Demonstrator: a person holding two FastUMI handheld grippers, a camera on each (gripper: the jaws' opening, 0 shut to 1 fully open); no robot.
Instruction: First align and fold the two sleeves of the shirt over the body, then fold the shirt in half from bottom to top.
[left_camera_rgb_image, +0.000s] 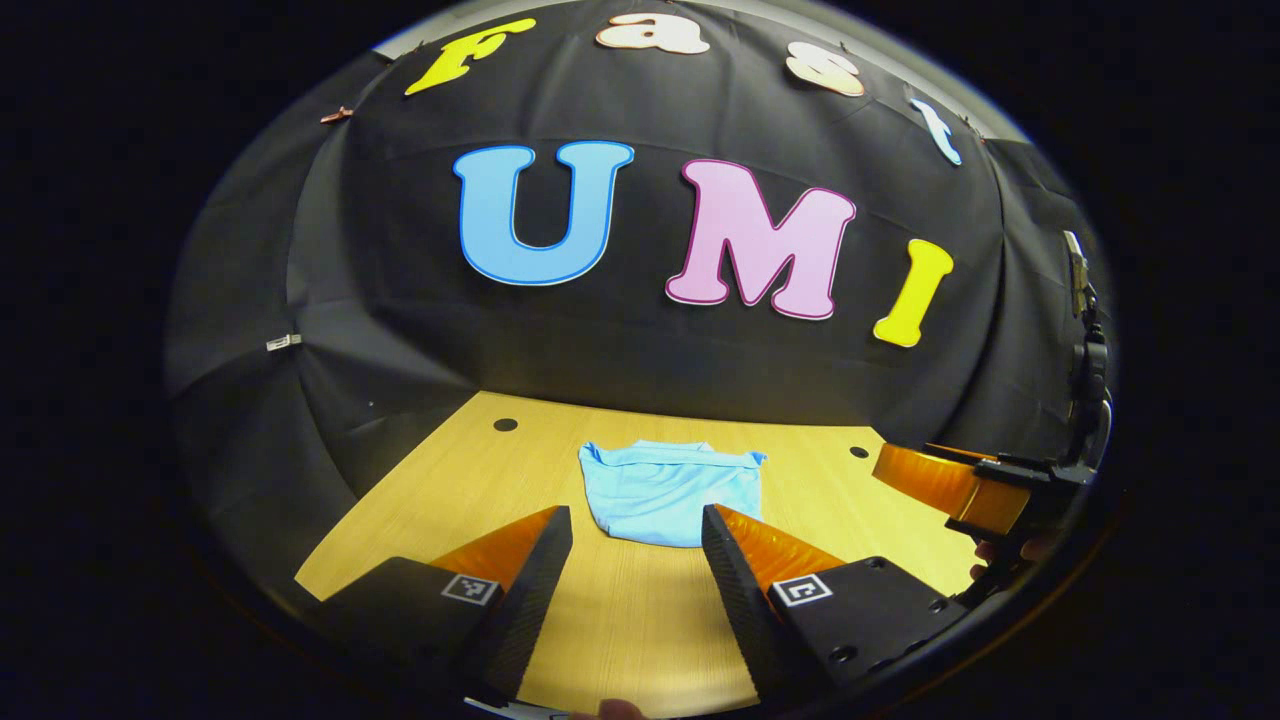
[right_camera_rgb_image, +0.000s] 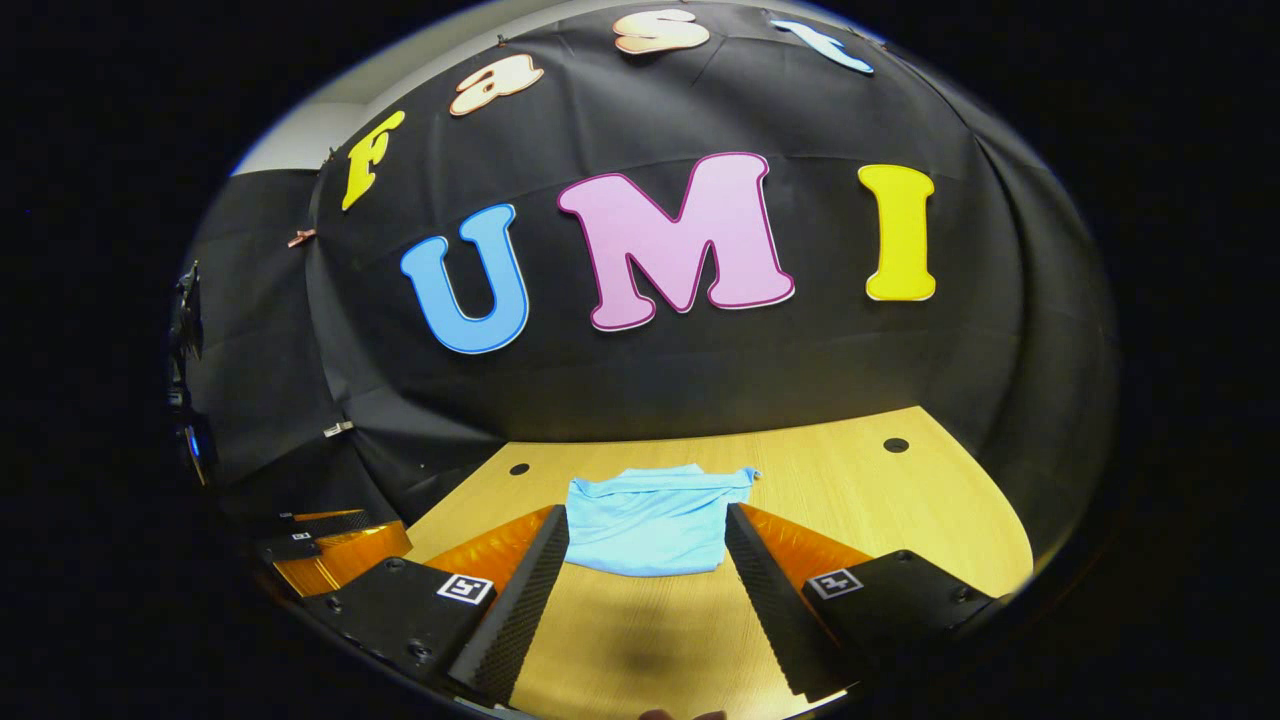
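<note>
Light-blue shirt (left_camera_rgb_image: 672, 492) lies as a compact folded bundle at the far middle of the wood counter (left_camera_rgb_image: 620, 620), sleeves tucked in, bottom half looks brought up. Left gripper (left_camera_rgb_image: 636, 560) and right gripper (right_camera_rgb_image: 648, 570) both held back w/ fingers spread wide, holding nothing. Risks, imo: top layer is loose and could slide or spring open if a finger snags an edge; fold edges look uneven near the collar.

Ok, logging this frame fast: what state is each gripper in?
Left gripper: open, holding nothing, short of the folded shirt.
Right gripper: open, holding nothing, fingers apart over the table.
</note>
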